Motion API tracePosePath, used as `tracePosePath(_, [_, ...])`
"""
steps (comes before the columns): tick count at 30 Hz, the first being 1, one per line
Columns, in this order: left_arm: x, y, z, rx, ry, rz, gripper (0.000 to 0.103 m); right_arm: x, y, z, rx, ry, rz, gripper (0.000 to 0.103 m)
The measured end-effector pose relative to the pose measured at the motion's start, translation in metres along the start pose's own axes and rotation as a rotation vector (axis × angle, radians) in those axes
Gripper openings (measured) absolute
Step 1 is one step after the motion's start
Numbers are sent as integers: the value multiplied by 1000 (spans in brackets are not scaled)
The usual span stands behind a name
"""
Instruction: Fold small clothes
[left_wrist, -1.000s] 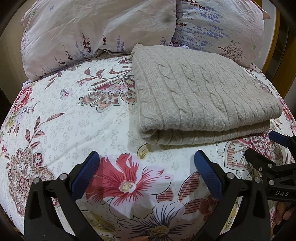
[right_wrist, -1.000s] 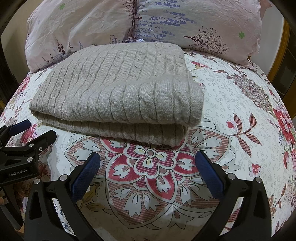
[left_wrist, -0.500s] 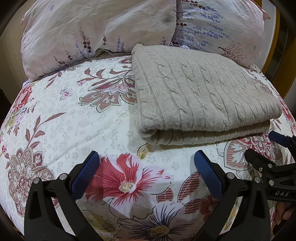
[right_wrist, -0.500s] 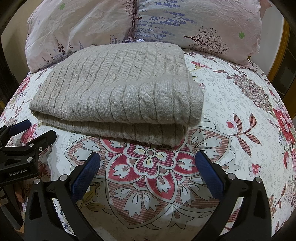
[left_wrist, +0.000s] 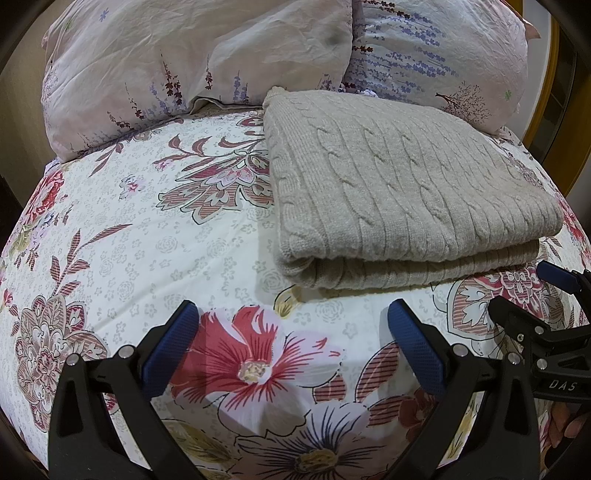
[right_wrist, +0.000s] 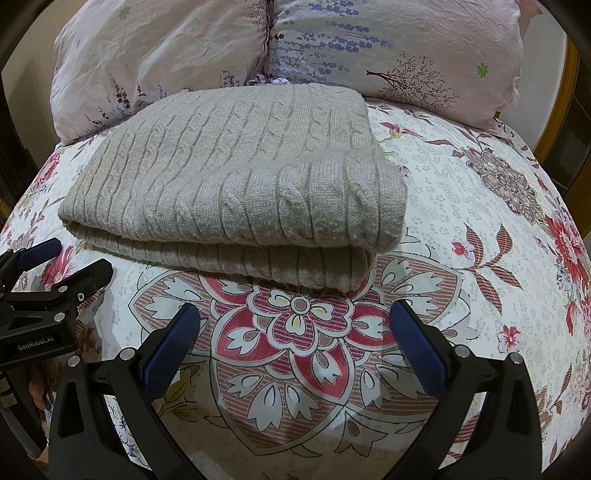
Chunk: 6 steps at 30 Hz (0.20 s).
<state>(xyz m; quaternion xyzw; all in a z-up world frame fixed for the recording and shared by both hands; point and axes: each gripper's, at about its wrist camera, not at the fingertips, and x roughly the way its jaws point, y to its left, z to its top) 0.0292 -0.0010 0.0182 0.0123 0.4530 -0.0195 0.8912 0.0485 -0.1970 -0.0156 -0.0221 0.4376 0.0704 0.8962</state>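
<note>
One folded grey knit lay on the floral bedspread, its far edge against the two pillows, with nothing on top of it. Two grippers hung over the bare spread just short of its near fold: the left gripper and the right gripper side by side, each with jaws spread wide and holding nothing.

A floral bedsheet is spread across the frame; two crumpled printed pillows are propped along the top.
</note>
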Motion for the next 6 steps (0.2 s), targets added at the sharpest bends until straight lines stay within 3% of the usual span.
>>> tracePosePath(6, [0, 0, 0, -1, 0, 0, 101, 0, 0, 0, 0, 0, 0, 102])
